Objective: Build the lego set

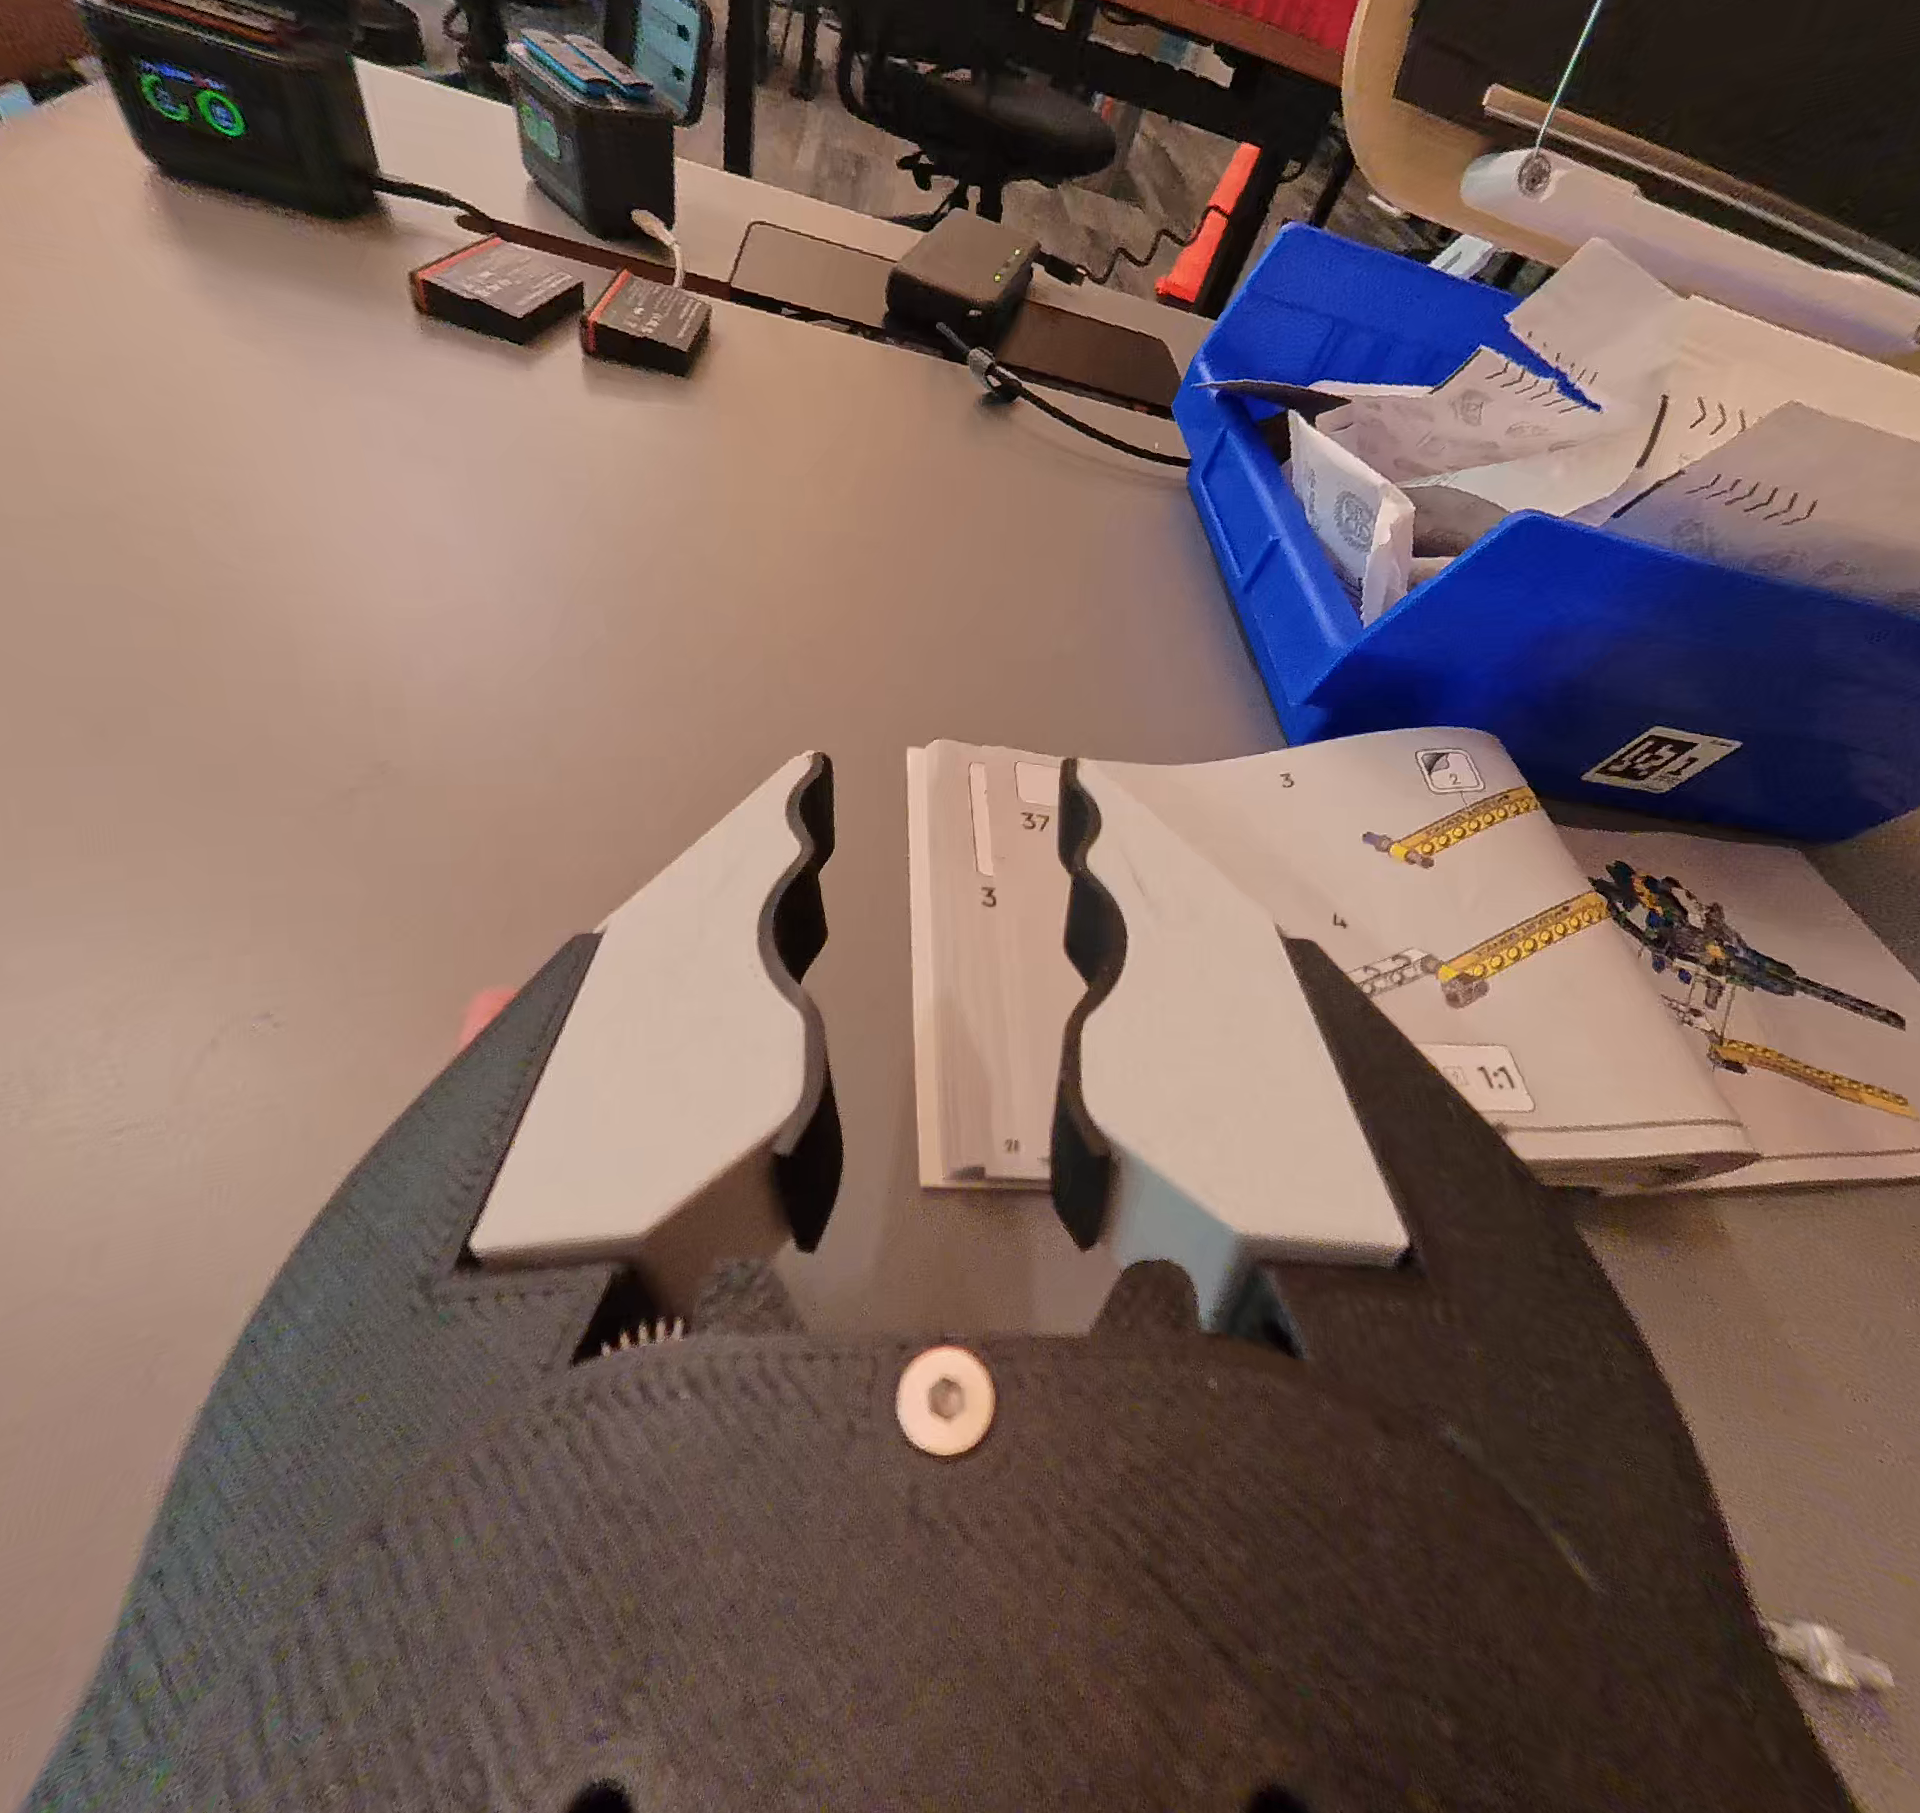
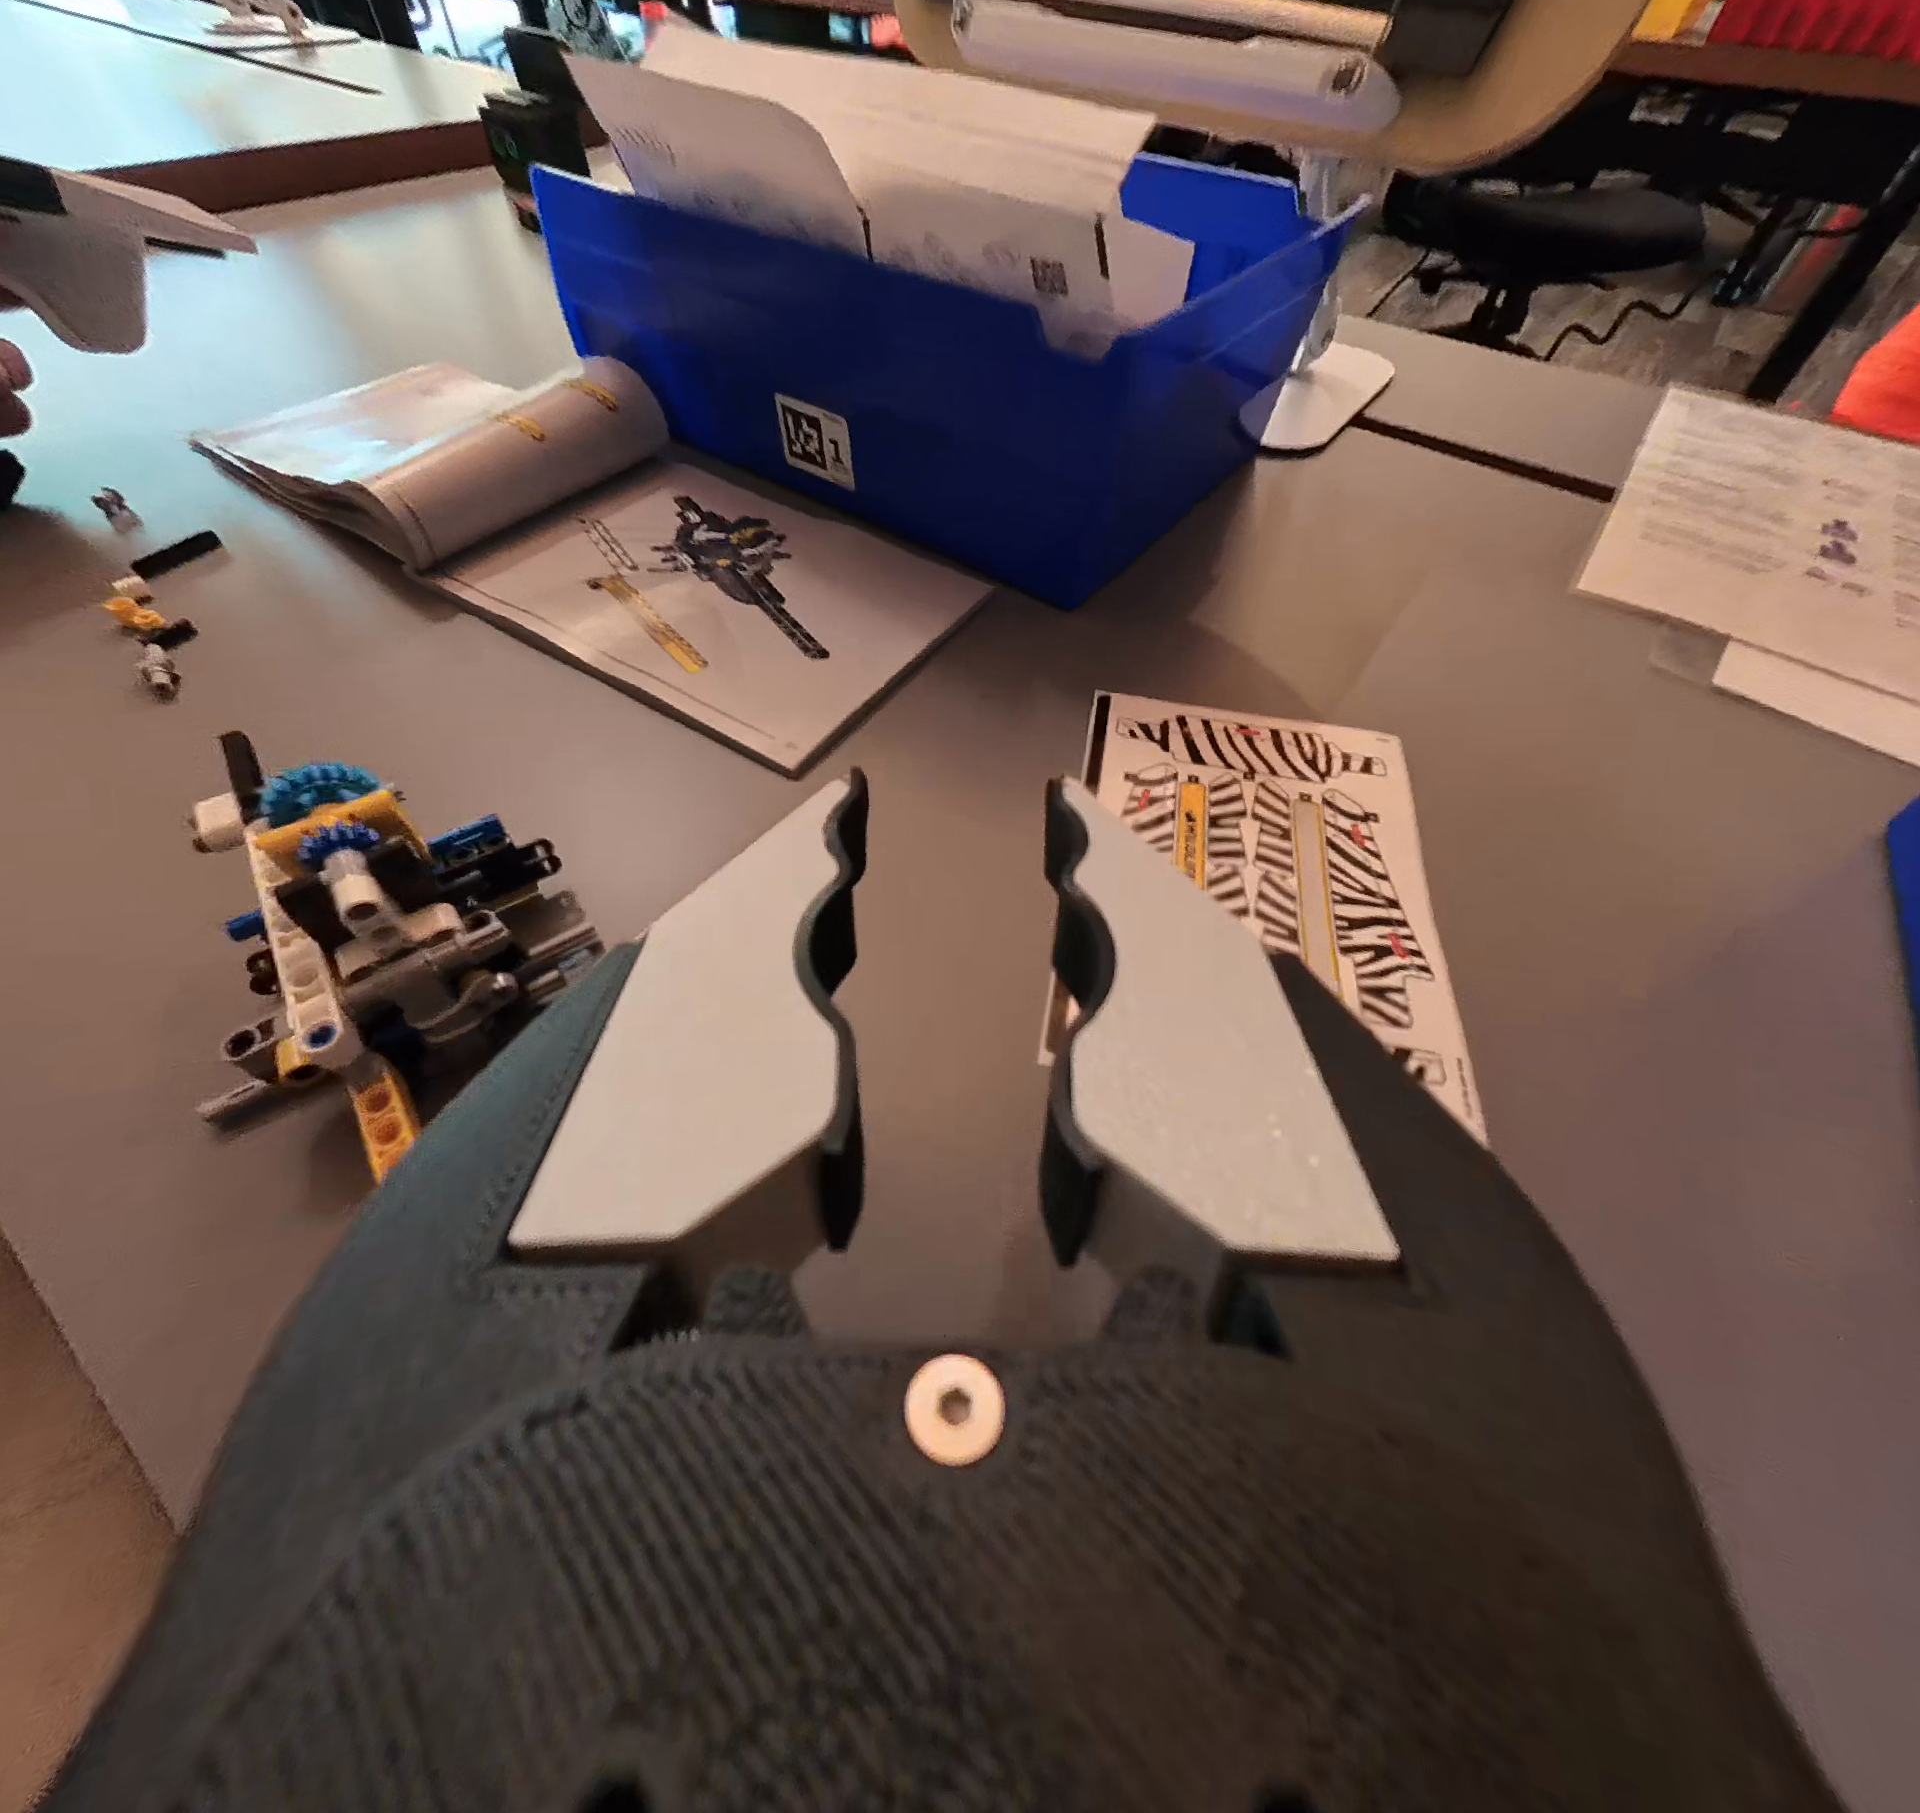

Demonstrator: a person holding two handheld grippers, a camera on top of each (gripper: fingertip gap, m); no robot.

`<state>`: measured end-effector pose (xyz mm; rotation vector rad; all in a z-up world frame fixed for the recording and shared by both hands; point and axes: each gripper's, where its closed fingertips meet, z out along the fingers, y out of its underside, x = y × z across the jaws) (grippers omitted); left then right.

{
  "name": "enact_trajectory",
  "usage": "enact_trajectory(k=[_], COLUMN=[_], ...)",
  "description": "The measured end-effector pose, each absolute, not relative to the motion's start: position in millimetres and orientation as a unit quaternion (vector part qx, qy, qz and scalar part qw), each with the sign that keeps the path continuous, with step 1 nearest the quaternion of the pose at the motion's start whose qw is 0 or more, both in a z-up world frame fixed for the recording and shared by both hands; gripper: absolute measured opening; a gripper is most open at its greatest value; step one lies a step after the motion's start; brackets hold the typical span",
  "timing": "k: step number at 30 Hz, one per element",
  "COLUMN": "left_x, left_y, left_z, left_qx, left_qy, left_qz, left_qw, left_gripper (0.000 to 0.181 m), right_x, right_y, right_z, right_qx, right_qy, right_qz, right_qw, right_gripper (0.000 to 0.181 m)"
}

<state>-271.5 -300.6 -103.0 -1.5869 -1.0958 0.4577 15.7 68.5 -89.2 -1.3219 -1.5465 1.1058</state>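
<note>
A partly built lego model [image 2: 358, 942] of yellow, white, grey and blue parts lies on the grey table, left of my right gripper [image 2: 954, 807], which is open and empty above bare table. Several small loose pieces [image 2: 156, 610] lie farther left. The open instruction booklet [image 2: 665, 579] lies in front of the blue bin [image 2: 935, 413]. In the left wrist view my left gripper [image 1: 948, 787] is open and empty, hovering over the booklet's left edge [image 1: 977, 984]. The left gripper also shows at the far left of the right wrist view [image 2: 94, 257]. A sticker sheet [image 2: 1278, 870] lies right of my right gripper.
The blue bin [image 1: 1558, 662] holds white paper bags. Black chargers and batteries [image 1: 561, 298] sit at the table's far side. A small grey piece [image 1: 1823, 1659] lies near my left gripper. Printed paper sheets [image 2: 1766, 537] lie at the right. A monitor stand [image 2: 1320, 381] is behind the bin. The left gripper's tips are roughly 45 centimeters from the right gripper's.
</note>
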Motion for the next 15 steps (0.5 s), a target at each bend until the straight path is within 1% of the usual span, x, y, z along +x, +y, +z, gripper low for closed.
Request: enact_trajectory(k=[1,5,7,8,10,12,14,15], left_x=[-270,-265,-268,-270,-275,-289,-307,-313], left_y=[-304,-315,-321,-323,-327,-330,-326,-321], left_z=[-101,-85,-86,-86,-82,-70,-60,-54], left_qx=[-0.668,-0.647,-0.637,-0.633,-0.614,-0.585,-0.570,-0.567], left_qy=[-0.463,-0.459,-0.470,-0.476,-0.484,-0.488,-0.489,-0.481], left_qz=[0.202,0.224,0.220,0.211,0.196,0.197,0.176,0.159], left_qw=[0.547,0.566,0.570,0.573,0.591,0.618,0.636,0.650], left_gripper=[0.042,0.037,0.036,0.036,0.036,0.035,0.036,0.037], right_x=[17,24,27,28,31,25,7,-3], right_y=[68,54,35,14,-43,-110,-162,-180], right_z=[-85,-54,-28,-13,13,16,-16,-34], right_qx=[-0.516,-0.468,-0.449,-0.433,-0.392,-0.359,-0.371,-0.382], right_qy=[-0.611,-0.609,-0.591,-0.582,-0.571,-0.591,-0.660,-0.690], right_qz=[0.439,0.433,0.440,0.465,0.540,0.597,0.566,0.538], right_qw=[0.410,0.472,0.506,0.509,0.478,0.407,0.328,0.296], right_gripper=[0.033,0.046,0.053,0.056,0.051,0.046,0.047,0.045])
